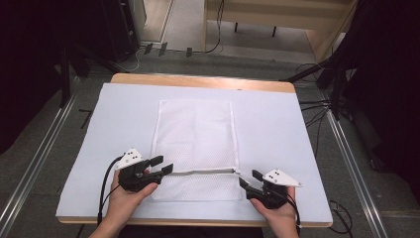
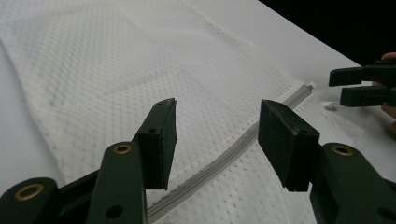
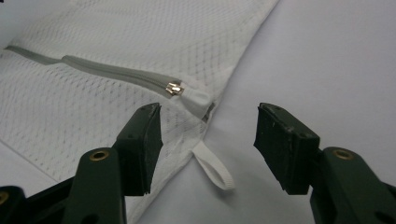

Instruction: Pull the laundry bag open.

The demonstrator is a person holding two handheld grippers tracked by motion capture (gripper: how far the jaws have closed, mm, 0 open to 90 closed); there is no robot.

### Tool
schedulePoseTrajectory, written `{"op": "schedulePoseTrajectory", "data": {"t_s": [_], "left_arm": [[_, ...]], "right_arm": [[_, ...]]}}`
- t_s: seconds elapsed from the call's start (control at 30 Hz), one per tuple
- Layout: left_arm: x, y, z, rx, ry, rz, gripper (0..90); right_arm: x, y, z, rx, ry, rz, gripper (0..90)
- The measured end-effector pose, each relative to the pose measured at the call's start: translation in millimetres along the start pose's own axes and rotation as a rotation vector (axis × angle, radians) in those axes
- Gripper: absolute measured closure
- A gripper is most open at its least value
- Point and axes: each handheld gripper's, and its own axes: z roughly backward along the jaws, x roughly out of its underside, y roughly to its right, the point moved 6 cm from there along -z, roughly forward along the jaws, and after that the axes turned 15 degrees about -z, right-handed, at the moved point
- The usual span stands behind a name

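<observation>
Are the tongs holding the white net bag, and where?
Nothing is held. The left tongs stand open over the bag's zipper, and the right tongs stand open near its zipper pull.

White mesh bag (image 1: pixel 195 139), fine dotted weave. Grey zipper (image 3: pixel 116 74) across it, metal slider (image 3: pixel 173 87) brass-toned, pull tab white. White loop (image 3: pixel 212 169) beside zipper end. Table (image 1: pixel 277 134) cover pale lilac-white, wood edge tan. Tools (image 1: pixel 161 166) black, brass rivets.

black grippers (image 1: pixel 167 165); grey three-cornered plates; brass rivets
</observation>
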Motion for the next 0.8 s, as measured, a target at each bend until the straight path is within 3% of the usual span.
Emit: {"op": "schedulePoseTrajectory", "data": {"t_s": [0.2, 0.4, 0.53, 0.63, 0.7, 0.77, 0.8], "left_arm": [[-2.4, 9.2, -9.5, 0.026, -0.013, -0.002, 54.7], [-2.5, 18.0, -18.3, 0.06, -0.022, -0.008, 57.0], [-3.5, 20.4, -18.8, 0.067, -0.021, -0.011, 57.5], [-4.0, 20.9, -19.8, 0.069, -0.021, -0.007, 57.7], [-5.1, 21.3, -21.1, 0.075, -0.022, -0.006, 57.9], [-7.9, 22.6, -23.3, 0.078, -0.018, -0.004, 58.1], [-9.5, 24.0, -24.8, 0.087, -0.017, -0.005, 58.2]], "right_arm": [[3.3, -5.1, -10.5, 0.0, -0.044, 0.004, 43.7], [4.5, -13.5, -22.7, 0.061, -0.079, 0.082, 41.4], [5.7, -14.3, -26.6, 0.075, -0.11, 0.097, 43.3], [6.3, -15.3, -27.4, 0.115, -0.104, 0.107, 48.4], [6.2, -15.8, -27.8, 0.142, -0.094, 0.086, 53.4], [5.9, -16.2, -27.9, 0.162, -0.084, 0.073, 61.6], [5.6, -16.5, -27.6, 0.166, -0.081, 0.06, 70.3]]}}
